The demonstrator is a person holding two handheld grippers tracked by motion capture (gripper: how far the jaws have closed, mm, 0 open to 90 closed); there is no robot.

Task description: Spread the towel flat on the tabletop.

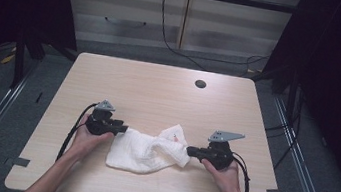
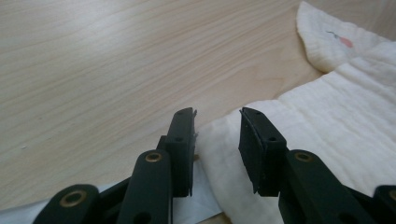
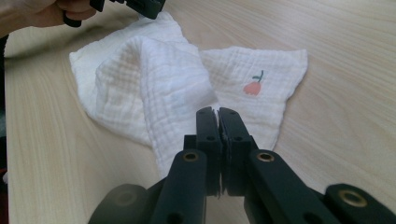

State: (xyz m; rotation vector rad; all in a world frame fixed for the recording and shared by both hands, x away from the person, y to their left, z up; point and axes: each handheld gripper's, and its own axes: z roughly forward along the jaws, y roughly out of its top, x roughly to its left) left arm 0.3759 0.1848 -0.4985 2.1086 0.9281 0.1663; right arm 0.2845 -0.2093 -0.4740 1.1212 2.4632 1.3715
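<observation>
Partly hidden: cloth [image 3: 154, 88] edge inside right gripper [image 3: 218, 116].

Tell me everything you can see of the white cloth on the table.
The cloth is white crinkled gauze with a small pink flower print on one corner, lying rumpled and partly folded on the wooden table. The right tongs are shut on a raised fold; the left tongs stand open astride its opposite edge.

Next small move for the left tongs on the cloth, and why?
Probably close the left tongs: their jaws stand open astride the white cloth's near edge, fabric between them. The right tongs look already shut on the opposite edge, so this would secure both sides for lifting.
</observation>
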